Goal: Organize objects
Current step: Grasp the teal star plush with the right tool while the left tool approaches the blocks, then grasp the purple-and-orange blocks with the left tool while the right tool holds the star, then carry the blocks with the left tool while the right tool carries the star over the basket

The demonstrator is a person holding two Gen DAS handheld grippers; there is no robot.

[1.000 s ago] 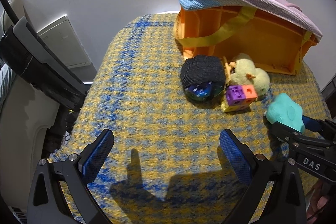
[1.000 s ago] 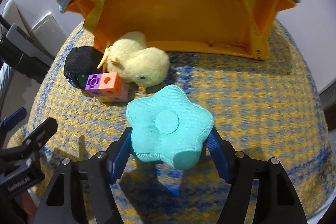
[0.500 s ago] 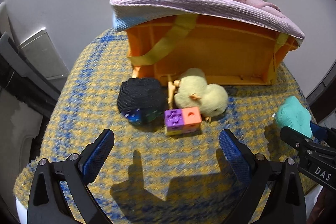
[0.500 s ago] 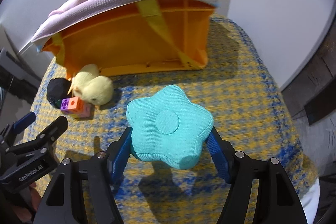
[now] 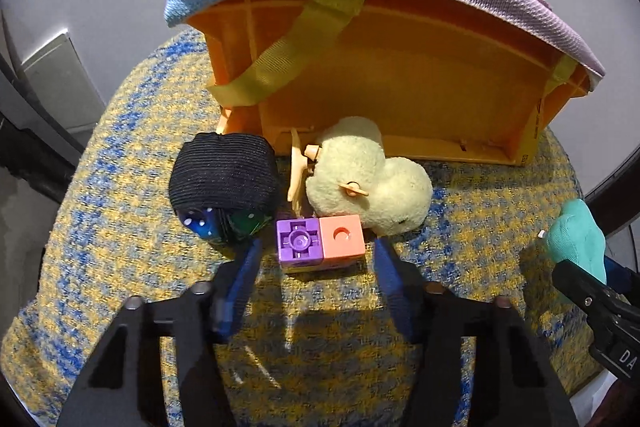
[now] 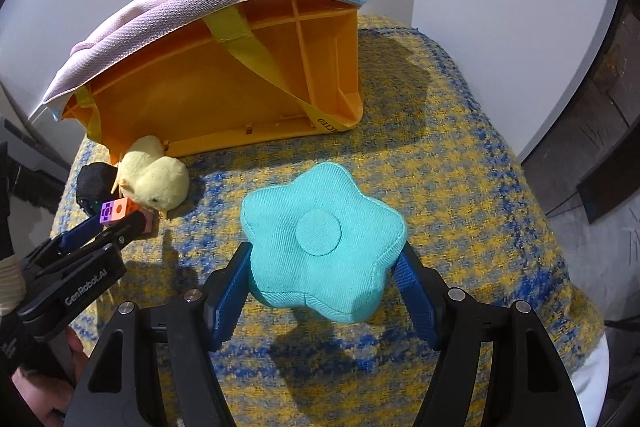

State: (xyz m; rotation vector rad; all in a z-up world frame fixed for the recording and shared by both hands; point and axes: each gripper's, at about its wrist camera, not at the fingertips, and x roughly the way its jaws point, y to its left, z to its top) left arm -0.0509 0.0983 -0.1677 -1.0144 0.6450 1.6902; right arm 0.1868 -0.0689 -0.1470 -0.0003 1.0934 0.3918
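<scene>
While the left gripper (image 5: pixel 316 251) has just been closing, its jaws flank the purple-and-orange block (image 5: pixel 320 241) without visibly pressing it, near the bench's middle. Jaws of the right gripper (image 6: pixel 326 281) pinch the teal star cushion (image 6: pixel 320 239) above the checked cloth (image 6: pixel 460 167).

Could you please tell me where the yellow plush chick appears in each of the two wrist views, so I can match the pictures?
Left wrist view: the yellow plush chick lies at centre, just behind the purple and orange blocks.
Right wrist view: the chick is at the left, middle height, beside the blocks.
Shared landmark: the orange crate tipped on its side right behind the chick.
</scene>
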